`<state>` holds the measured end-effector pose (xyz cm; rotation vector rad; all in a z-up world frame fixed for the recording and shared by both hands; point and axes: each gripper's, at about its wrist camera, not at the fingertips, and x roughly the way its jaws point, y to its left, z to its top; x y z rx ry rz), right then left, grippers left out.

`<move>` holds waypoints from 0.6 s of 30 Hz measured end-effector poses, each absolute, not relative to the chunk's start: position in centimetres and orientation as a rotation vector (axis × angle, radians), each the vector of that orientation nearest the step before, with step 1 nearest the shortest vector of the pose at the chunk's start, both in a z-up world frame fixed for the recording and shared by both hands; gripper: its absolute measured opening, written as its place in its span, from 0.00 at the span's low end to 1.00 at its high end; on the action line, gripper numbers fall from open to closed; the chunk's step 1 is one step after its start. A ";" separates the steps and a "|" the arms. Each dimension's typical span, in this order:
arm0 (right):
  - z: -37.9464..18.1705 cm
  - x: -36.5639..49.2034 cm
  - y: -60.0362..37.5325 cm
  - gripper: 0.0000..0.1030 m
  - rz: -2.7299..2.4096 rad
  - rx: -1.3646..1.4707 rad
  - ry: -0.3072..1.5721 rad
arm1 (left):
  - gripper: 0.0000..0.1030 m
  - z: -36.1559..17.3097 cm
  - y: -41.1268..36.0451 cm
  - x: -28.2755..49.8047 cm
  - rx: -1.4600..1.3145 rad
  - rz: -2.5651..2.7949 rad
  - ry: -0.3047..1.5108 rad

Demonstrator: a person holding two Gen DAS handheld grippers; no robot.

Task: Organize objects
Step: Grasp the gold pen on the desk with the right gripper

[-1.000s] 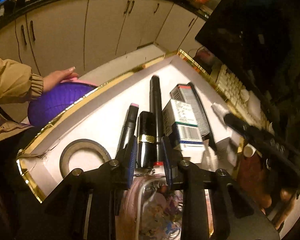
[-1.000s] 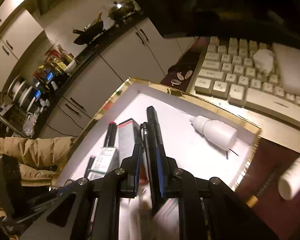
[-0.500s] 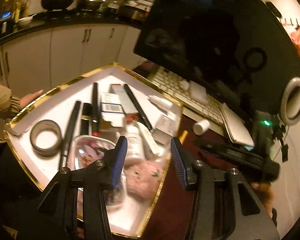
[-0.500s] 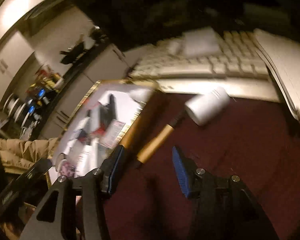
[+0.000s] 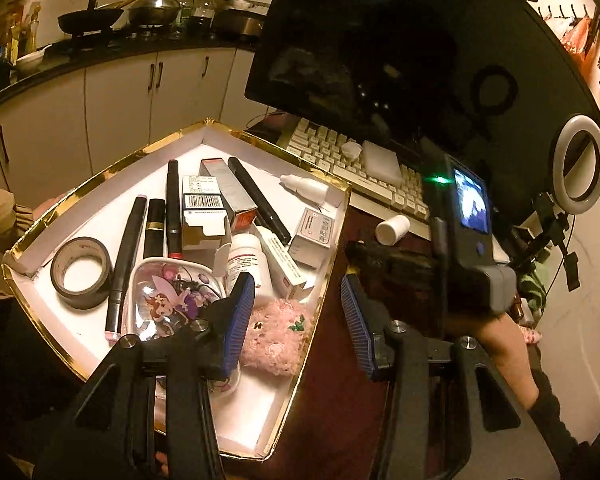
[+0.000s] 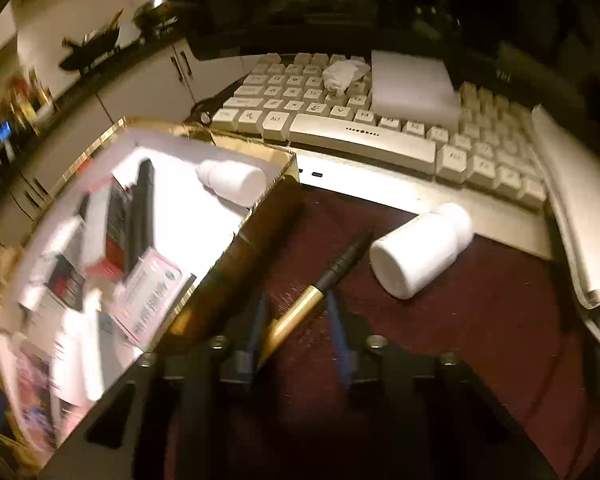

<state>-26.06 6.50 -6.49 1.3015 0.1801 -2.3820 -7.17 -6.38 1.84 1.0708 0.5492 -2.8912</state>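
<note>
A gold-rimmed white tray (image 5: 100, 178) holds pens, small boxes, a tape roll (image 5: 82, 272), a white bottle, a fairy-print dish (image 5: 168, 300) and a pink fluffy pouch (image 5: 278, 338). My left gripper (image 5: 296, 284) hovers open over the tray's right edge with nothing between its fingers. On the dark red table beside the tray lies a gold and black pen (image 6: 320, 284). My right gripper (image 6: 296, 300) straddles the pen's gold end; its jaws are closing, with gaps still showing beside the pen. A white pill bottle (image 6: 420, 252) lies on its side just right of the pen.
A cream keyboard (image 6: 340, 136) with a white pad and crumpled tissue on it runs behind the table. A dark monitor (image 5: 380, 40) stands behind it, a ring light (image 5: 580, 164) at far right. A person's hand (image 5: 496, 344) holds the right gripper. Kitchen cabinets lie beyond the tray.
My left gripper let go of the black tube in the tray, opened and drew back to the right. My right gripper left the tray's black pen, swung right over the table and narrowed around the gold pen.
</note>
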 end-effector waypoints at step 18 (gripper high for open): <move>-5.9 -21.9 13.4 0.07 -2.165 1.255 -0.073 | 0.43 1.9 -3.8 -7.8 1.123 -2.911 0.480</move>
